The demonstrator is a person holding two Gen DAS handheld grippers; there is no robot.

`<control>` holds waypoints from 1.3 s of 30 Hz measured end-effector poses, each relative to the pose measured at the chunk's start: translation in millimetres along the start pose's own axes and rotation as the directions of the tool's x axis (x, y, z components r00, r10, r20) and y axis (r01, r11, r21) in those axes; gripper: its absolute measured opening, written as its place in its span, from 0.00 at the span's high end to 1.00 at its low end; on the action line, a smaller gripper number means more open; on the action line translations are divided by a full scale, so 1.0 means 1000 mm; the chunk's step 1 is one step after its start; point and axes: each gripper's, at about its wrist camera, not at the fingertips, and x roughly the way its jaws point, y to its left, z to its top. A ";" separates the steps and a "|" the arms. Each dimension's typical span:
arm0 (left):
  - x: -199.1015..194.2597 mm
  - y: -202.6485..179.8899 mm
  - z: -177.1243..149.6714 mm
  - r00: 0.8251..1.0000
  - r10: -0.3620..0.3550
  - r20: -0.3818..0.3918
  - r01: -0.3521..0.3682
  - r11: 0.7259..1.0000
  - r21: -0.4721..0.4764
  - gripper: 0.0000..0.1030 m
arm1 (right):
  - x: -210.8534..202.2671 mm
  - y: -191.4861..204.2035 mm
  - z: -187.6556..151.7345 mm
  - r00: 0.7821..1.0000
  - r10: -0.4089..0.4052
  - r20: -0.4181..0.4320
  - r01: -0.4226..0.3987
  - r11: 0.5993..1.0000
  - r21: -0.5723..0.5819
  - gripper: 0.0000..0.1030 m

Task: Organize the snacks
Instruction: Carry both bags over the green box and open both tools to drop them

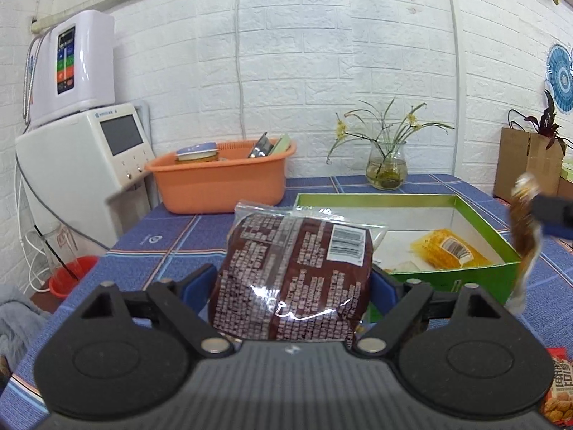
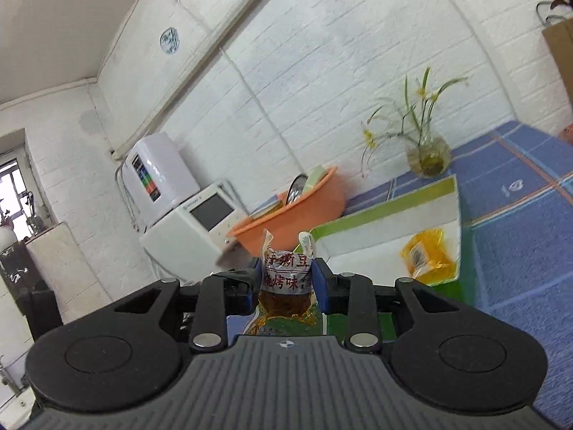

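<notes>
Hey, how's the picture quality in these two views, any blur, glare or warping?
Left wrist view: fisheye bends the brick wall; glare streaks the dark red packet; the hanging brown snack packet is motion-blurred. Right wrist view: horizon tilted, green box and yellow packet slightly smeared.

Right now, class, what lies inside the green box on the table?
Inside the green box a yellow snack packet lies on the white floor. The brown packet in the left tongs covers the box's near left corner, so anything there is hidden.

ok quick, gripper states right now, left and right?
Left gripper: closed on the dark red snack packet, held up off the table.
Right gripper: closed on a small brown snack packet.
</notes>
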 end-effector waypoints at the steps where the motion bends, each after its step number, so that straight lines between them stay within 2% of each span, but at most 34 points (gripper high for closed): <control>1: 0.001 0.003 0.001 1.000 0.002 0.003 -0.002 1.000 -0.007 0.17 | -0.007 -0.003 0.003 0.999 -0.028 0.040 0.029 0.999 -0.025 0.47; 3: 0.006 0.005 0.007 1.000 0.000 0.008 0.000 1.000 -0.023 0.17 | -0.016 -0.009 0.011 0.988 -0.098 0.116 0.107 0.992 -0.072 0.47; 5: 0.015 0.001 0.016 1.000 -0.020 0.017 0.020 0.999 -0.031 0.17 | -0.016 -0.013 0.021 0.977 -0.146 0.154 0.160 0.983 -0.087 0.47; 10: 0.042 -0.029 0.042 0.995 -0.083 0.052 0.084 0.996 -0.009 0.16 | 0.007 -0.018 0.039 0.976 -0.130 0.172 0.142 0.988 -0.058 0.47; 14: 0.067 -0.049 0.050 0.994 -0.096 0.054 0.098 0.994 -0.044 0.16 | 0.034 -0.019 0.038 0.979 -0.142 0.147 0.148 0.988 -0.033 0.47; 17: 0.080 -0.055 0.047 0.995 -0.076 0.057 0.081 0.992 -0.095 0.16 | 0.064 -0.018 0.034 0.979 -0.200 0.045 0.204 0.975 -0.088 0.47; 18: 0.083 -0.055 0.046 0.996 -0.072 0.060 0.078 0.992 -0.104 0.16 | 0.077 -0.020 0.033 0.967 -0.253 0.015 0.253 0.962 -0.104 0.47; 20: 0.086 -0.054 0.043 0.996 -0.071 0.063 0.077 0.991 -0.111 0.16 | 0.091 -0.022 0.030 0.946 -0.324 0.016 0.324 0.939 -0.113 0.47; 22: 0.089 -0.050 0.042 0.996 -0.072 0.060 0.079 0.990 -0.114 0.16 | 0.094 -0.024 0.025 0.949 -0.315 0.012 0.315 0.943 -0.108 0.47; 24: 0.092 -0.048 0.041 0.996 -0.075 0.054 0.082 0.987 -0.141 0.17 | 0.092 -0.027 0.022 0.965 -0.262 -0.011 0.260 0.961 -0.091 0.47; 26: 0.094 -0.050 0.039 0.995 -0.085 0.046 0.091 0.987 -0.133 0.17 | 0.091 -0.027 0.019 0.972 -0.236 -0.011 0.235 0.969 -0.077 0.47; 36: 0.103 -0.068 0.029 0.997 -0.071 0.043 0.073 0.996 -0.052 0.16 | 0.096 -0.034 0.012 0.948 -0.315 -0.032 0.312 0.947 -0.080 0.46; 39: 0.104 -0.066 0.027 0.994 -0.094 0.063 0.099 0.992 -0.078 0.12 | 0.095 -0.037 0.011 0.947 -0.322 -0.018 0.321 0.946 -0.048 0.36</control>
